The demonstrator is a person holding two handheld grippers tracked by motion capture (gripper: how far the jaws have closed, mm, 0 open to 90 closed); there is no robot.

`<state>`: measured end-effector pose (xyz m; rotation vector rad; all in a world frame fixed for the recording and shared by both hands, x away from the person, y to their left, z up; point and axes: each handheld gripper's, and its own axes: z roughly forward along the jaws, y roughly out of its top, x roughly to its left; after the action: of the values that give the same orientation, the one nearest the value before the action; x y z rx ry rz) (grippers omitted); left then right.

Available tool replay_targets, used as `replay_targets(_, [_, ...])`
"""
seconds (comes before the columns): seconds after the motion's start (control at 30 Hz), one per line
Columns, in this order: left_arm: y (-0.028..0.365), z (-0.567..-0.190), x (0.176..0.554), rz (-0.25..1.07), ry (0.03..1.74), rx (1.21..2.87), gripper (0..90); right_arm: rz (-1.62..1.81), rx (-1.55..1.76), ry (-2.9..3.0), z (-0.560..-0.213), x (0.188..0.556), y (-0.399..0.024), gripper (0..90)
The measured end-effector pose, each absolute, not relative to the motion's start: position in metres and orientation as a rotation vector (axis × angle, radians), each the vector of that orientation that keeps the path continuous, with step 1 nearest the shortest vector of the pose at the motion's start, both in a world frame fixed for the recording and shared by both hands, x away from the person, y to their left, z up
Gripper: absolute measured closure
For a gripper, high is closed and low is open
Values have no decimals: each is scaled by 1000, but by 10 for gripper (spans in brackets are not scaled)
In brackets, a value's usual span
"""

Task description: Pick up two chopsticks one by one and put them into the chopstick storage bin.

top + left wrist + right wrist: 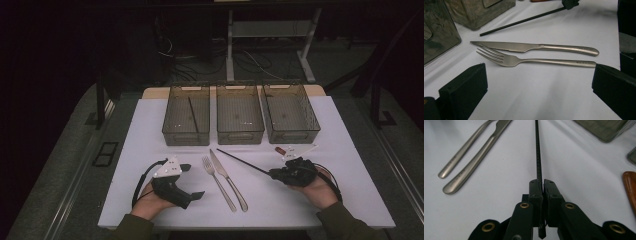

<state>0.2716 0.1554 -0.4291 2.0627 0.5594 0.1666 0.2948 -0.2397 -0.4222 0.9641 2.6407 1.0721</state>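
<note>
A long black chopstick point(242, 163) lies across the white table toward the bins, and my right gripper point(274, 174) is shut on its near end. In the right gripper view the chopstick point(538, 150) runs straight out from between the pressed jaws of my right gripper point(543, 185). A steel fork point(218, 181) and knife point(228, 179) lie side by side at mid-table. My left gripper point(193, 181) rests at the left with its jaws wide apart and nothing between them; its view looks at the fork point(534, 60) and knife point(534, 46). A second chopstick point(193, 114) lies in the left bin point(186, 134).
Three clear bins stand in a row at the back: left, middle point(240, 133) and right point(293, 134). A small reddish-brown object point(280, 149) lies by the right bin, also at the right edge of the right gripper view point(630, 187). The table's front edge point(240, 225) is near my hands.
</note>
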Motion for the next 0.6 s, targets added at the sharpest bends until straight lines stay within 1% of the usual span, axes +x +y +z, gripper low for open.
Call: replay_targets(0.6, [156, -429, 272, 170, 560, 2060, 0, 1286, 953, 2537, -395, 287, -257, 860])
